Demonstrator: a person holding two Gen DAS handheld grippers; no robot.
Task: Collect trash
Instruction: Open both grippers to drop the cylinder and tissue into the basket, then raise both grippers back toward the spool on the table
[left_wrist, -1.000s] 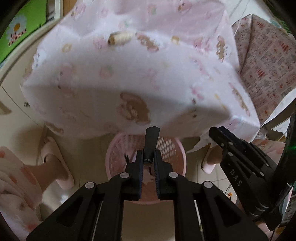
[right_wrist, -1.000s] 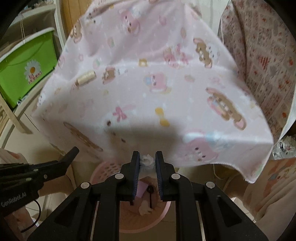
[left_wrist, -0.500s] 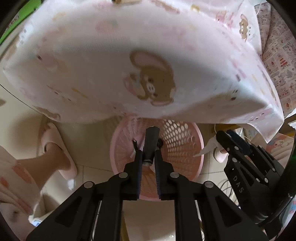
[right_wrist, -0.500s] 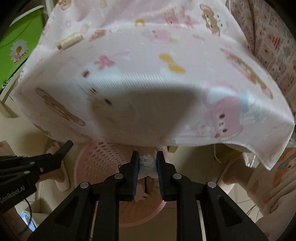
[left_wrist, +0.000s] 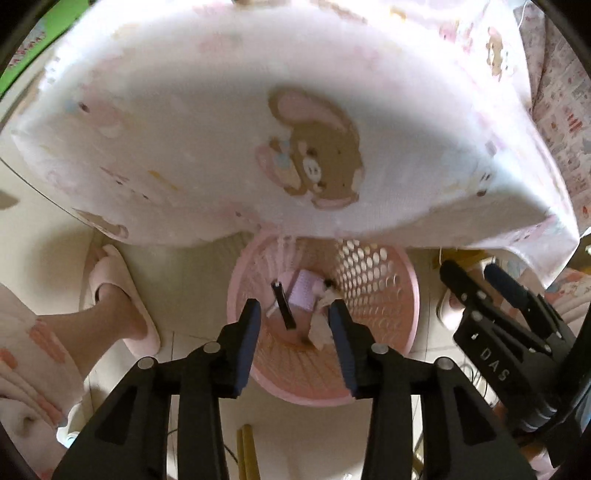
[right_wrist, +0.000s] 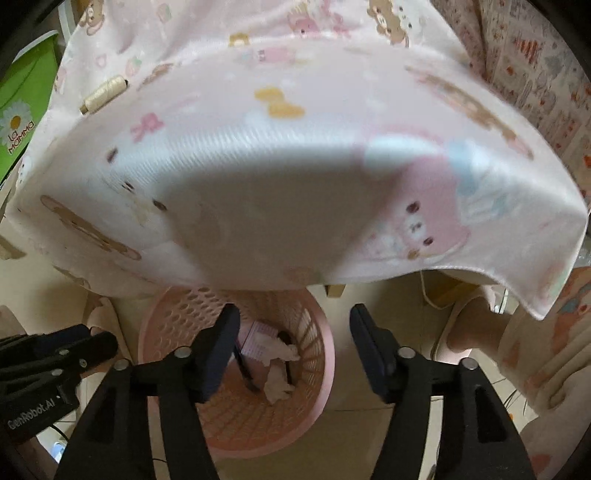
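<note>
The landmark is the pink perforated basket (left_wrist: 373, 291), which stands on the pale tiled floor (left_wrist: 192, 280) partly under the overhanging edge of the cartoon-print tablecloth (left_wrist: 221, 122). In the left wrist view, a foot in a pink slipper (left_wrist: 122, 291) stands on the floor to the left of the basket. The left gripper (left_wrist: 295, 321) hangs above the basket's near rim with its jaws spread apart and nothing between them. Inside the basket, on its floor, lie the collected items: a black stick-like object (left_wrist: 282, 304) at left, a pink checked wrapper (left_wrist: 304, 291) beside it, and crumpled white tissue (left_wrist: 319, 325) at right; these pieces touch or overlap one another. The right gripper shows at the right of the basket in this view. In the right wrist view, the left gripper's black body appears to the left of the basket (right_wrist: 314, 332). The right gripper (right_wrist: 291, 343) is positioned over the basket opening, jaws released and wide, holding nothing. Beneath it, the wrapper (right_wrist: 256, 341) lies left of the tissue (right_wrist: 279, 376). Above the basket, the tablecloth (right_wrist: 295, 166) covers a table; a cream thread spool (right_wrist: 103, 92) rests on it at upper left. A green storage box (right_wrist: 26, 110) stands further left, and a patterned fabric (right_wrist: 535, 74) hangs at upper right.
</note>
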